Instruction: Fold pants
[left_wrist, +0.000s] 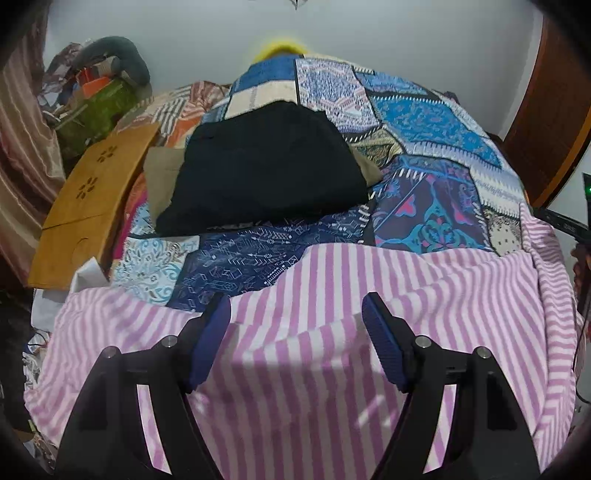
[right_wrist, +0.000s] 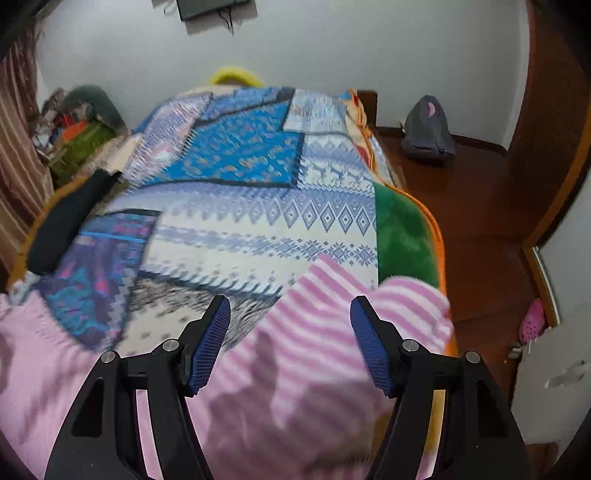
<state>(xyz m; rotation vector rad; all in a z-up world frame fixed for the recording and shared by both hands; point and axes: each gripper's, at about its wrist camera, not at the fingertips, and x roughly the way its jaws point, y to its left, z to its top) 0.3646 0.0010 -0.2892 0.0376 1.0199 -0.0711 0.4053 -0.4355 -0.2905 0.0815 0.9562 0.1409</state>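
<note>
**A:** Where are the pants you are folding?

**B:** The pink-and-white striped fleece pants (left_wrist: 332, 314) lie spread across the near end of the bed, on top of the blue patchwork-print bedspread (left_wrist: 417, 110). In your left wrist view they fill the whole near part, with a fold edge running across just beyond the fingertips.

**A:** What is your left gripper doing?

**B:** Your left gripper (left_wrist: 295, 321) hangs over the striped cloth with its jaws spread apart. The blue ribbed pads (left_wrist: 384, 339) stand clear on both sides and pinch nothing, so it is released.

**A:** And the right one?

**B:** Your right gripper (right_wrist: 290, 332) is released too. Its jaws stand apart above the right-hand part of the pants (right_wrist: 332, 314), which bunches up near the right edge of the bed. That view is blurred, so you cannot tell whether the pads brush the fleece, but they are not clamped on it.

**A:** What else is on the bed?

**B:** A folded black garment (left_wrist: 266, 166) sits farther up the bedspread, left of centre, lying over a tan piece of cloth (left_wrist: 162, 177). A green fleece blanket with an orange edge (right_wrist: 406, 236) shows along the right side of the bed, just beyond the pants.

**A:** And around it?

**B:** A wooden board with flower cut-outs (left_wrist: 88, 206) leans at the far left, and a grey backpack (right_wrist: 428, 129) rests on the wooden floor at the far right.
</note>
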